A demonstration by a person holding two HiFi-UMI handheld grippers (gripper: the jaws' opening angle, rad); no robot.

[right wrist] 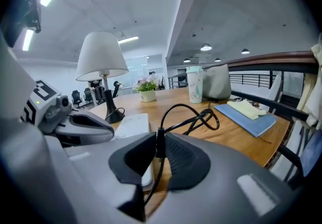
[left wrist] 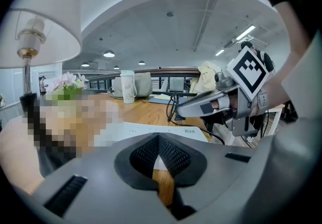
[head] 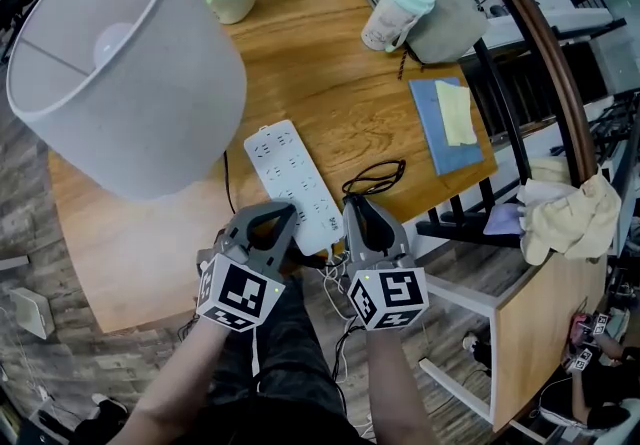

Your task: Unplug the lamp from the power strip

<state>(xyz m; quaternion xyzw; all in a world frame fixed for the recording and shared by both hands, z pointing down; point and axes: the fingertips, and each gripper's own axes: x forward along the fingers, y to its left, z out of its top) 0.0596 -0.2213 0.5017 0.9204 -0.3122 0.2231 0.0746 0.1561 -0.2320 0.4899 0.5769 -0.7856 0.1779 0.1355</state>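
Head view: the lamp (head: 120, 73) stood at the far-left edge of the round wooden table (head: 330, 63), and the white power strip (head: 290, 173) lay near the middle of the near edge, running away from the person. The black cord (head: 375, 176) was coiled just beside the strip's right side. The left gripper (head: 272, 216) sat over the strip's near end and the right gripper (head: 354, 205) at its right edge. Left gripper view: its jaws met at the tips with nothing between them, and the strip lay just ahead. Right gripper view: its jaws were clenched on the cord (right wrist: 159, 142) at a thicker black section, probably the plug's neck. The cord looped forward to the coil and also dropped below the pads. Whether the plug was seated in a socket could not be told. Handling, as judged: the cord was thin, limp and likely to slide through the pads, and pulling on it would strain its joint. The stiff plug body would be the better hold. The strip looked light and would probably lift or skid unless it was pressed down.
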